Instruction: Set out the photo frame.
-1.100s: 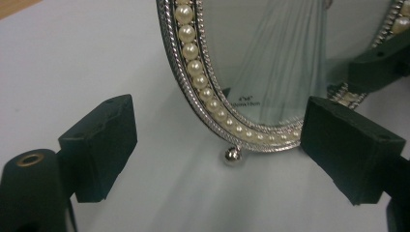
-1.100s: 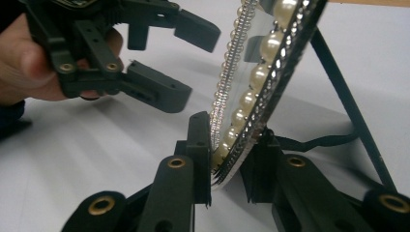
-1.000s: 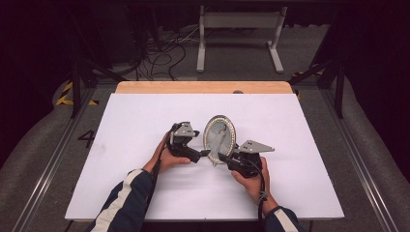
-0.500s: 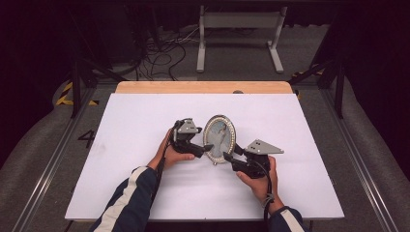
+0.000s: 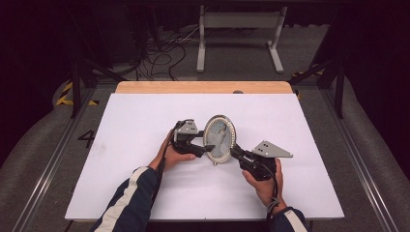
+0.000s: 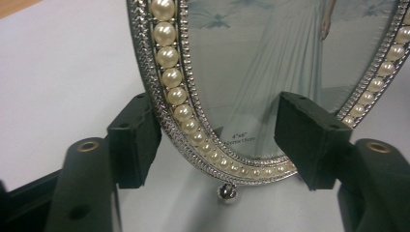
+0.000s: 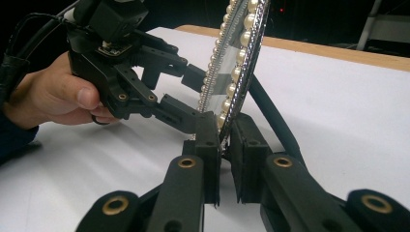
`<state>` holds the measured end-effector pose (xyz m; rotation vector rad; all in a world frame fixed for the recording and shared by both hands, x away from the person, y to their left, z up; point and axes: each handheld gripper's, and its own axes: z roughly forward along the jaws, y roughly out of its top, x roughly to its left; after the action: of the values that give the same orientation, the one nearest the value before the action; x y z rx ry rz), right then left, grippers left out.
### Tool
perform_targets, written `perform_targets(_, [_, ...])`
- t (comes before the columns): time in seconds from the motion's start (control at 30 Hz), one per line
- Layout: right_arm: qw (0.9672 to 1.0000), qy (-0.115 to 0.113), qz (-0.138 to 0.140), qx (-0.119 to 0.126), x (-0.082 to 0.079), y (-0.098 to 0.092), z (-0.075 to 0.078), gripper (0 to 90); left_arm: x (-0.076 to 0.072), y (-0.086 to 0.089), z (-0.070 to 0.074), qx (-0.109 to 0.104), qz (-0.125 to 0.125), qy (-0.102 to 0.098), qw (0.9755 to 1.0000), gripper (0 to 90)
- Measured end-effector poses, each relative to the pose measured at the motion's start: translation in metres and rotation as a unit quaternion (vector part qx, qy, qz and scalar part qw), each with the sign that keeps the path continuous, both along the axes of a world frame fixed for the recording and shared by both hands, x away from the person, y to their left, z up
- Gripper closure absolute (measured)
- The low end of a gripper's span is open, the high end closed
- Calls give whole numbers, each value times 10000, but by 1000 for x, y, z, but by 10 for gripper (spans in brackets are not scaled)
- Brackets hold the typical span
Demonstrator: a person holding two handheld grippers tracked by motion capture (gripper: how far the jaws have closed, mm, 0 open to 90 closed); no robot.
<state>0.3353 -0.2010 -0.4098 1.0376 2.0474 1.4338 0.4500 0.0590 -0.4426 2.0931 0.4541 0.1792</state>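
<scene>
Where right hand-held gripper (image 7: 223, 145) clamps frame (image 7: 237, 63), rim edge hidden.

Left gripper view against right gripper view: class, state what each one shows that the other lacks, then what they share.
Left gripper view alone: the picture of a draped figure behind the glass, and a small silver ball foot. Right gripper view alone: the frame edge-on, the right gripper clamped on its rim, the person's left hand and the left gripper. Both: the pearl-rimmed oval frame and the white table.
</scene>
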Motion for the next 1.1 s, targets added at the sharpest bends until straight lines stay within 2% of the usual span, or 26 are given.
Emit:
perform_targets(0.07, [10000, 12, -11, 13, 1, -1, 0, 832, -1, 0, 0, 39, 16, -33, 10000, 391])
perform_targets(0.1, [10000, 28, -19, 34, 1, -1, 0, 831, -3, 1, 1, 130, 39, -73, 9999, 399])
perform_targets(0.2, [10000, 46, -21, 43, 2, -2, 0, 829, -5, 2, 1, 136, 39, -45, 9999, 399])
perform_targets(0.3, [9999, 84, -56, 59, 4, -3, -1, 822, -9, 4, 3, 195, 70, -26, 9998, 392])
perform_targets(0.43, [9997, 181, -65, 116, 8, -5, -1, 817, -14, 10, 5, 305, -23, -129, 9994, 381])
perform_targets(0.5, [9997, 181, -75, 118, 10, -6, -1, 812, -16, 13, 7, 298, -45, -74, 9995, 382])
perform_targets(0.6, [9998, 165, -83, 109, 10, -5, -1, 811, -17, 10, 7, 387, 2, -137, 9992, 358])
perform_targets(0.73, [9998, 133, -129, 64, 9, -4, -1, 810, -16, 7, 8, 230, 72, -191, 9995, 308])
perform_targets(0.77, [9998, 107, -140, 65, 8, -4, -1, 810, -16, 5, 11, 135, 130, -211, 9996, 283])
perform_targets(0.87, [9998, 59, -157, 84, 7, -3, -2, 811, -13, 4, 14, 13, 190, -200, 9996, 278])
perform_targets(0.97, [9998, 51, -172, 93, 7, -3, -3, 811, -11, 5, 15, -81, 183, -180, 9996, 339])
perform_targets(1.07, [9998, 57, -168, 102, 8, -3, -3, 812, -11, 6, 14, -65, 195, -143, 9997, 356])
perform_targets(1.1, [9997, 72, -166, 140, 8, -3, -3, 812, -10, 8, 15, -37, 249, -113, 9996, 405])
